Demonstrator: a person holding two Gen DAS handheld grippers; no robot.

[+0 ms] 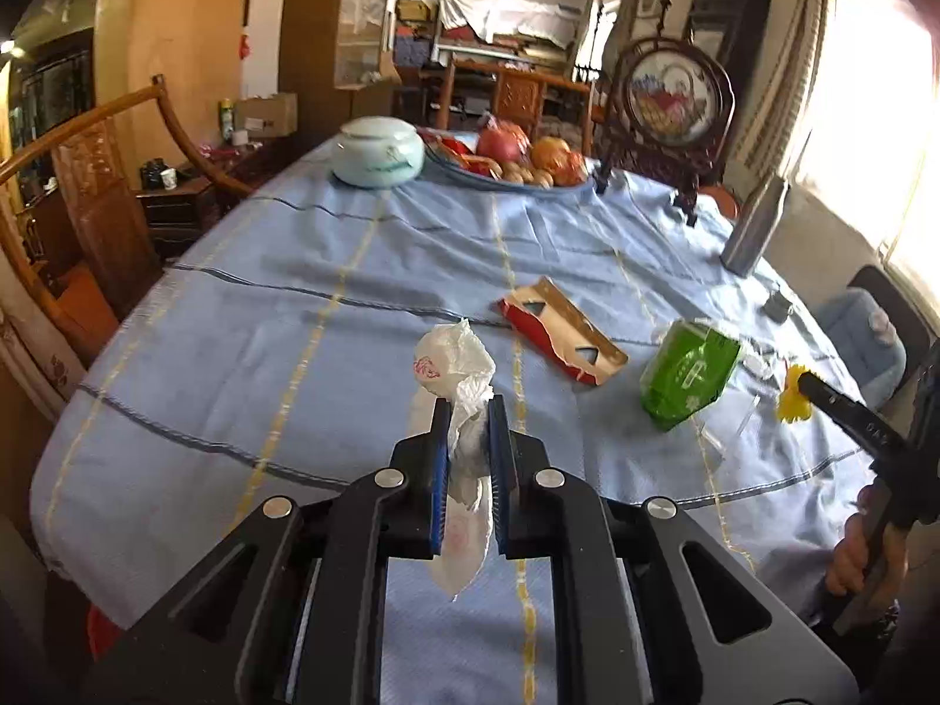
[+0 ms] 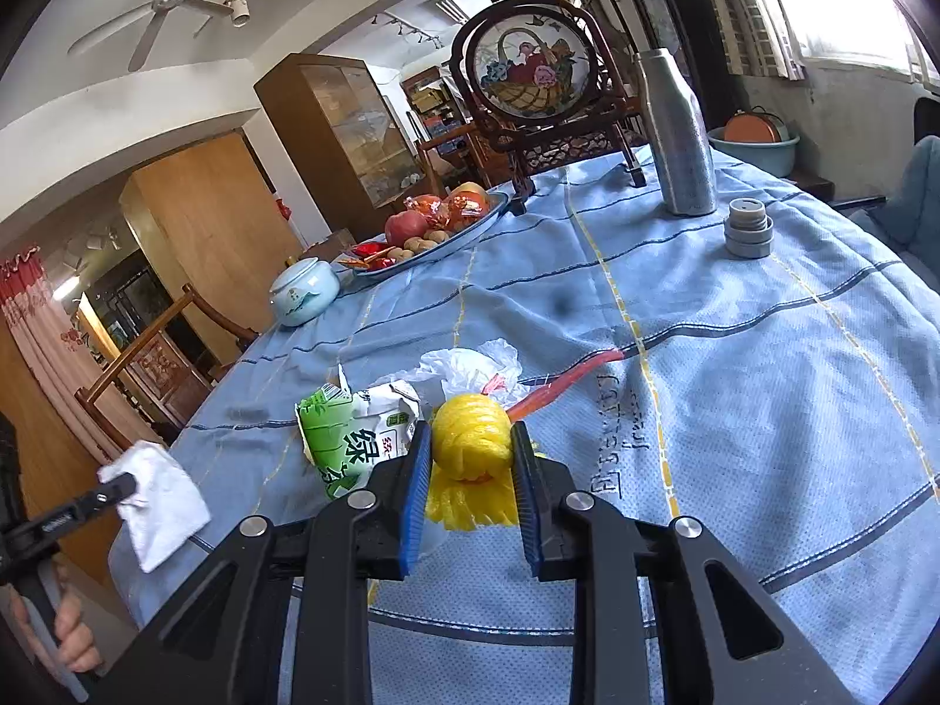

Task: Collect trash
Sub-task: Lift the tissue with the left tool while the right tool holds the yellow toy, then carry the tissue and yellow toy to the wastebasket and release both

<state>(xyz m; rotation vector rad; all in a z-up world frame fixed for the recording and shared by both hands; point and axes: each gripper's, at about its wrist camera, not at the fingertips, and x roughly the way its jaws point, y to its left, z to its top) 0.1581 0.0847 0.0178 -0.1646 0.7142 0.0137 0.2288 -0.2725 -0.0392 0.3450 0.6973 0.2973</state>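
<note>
The left gripper pinches a crumpled white plastic bag between its blue ribbed pads, the thin film bunched above the fingers and trailing limp below them, lifted clear of the table's near edge. The right gripper is clamped on a wad of yellow plastic netting, rounded and ridged, with frayed strips hanging under it, near the table's near edge. Just beside it lies a glossy green-and-white snack wrapper, puffed and creased, and behind it another crinkled white bag. A torn red cardboard carton, flat with triangular cut-outs, lies toward the table's middle. The blue woven tablecloth is wrinkled, crossed by dark and yellow stripes. At the far edge stand a smooth celadon lidded jar, an oval fruit platter and a tall metal bottle.
</note>
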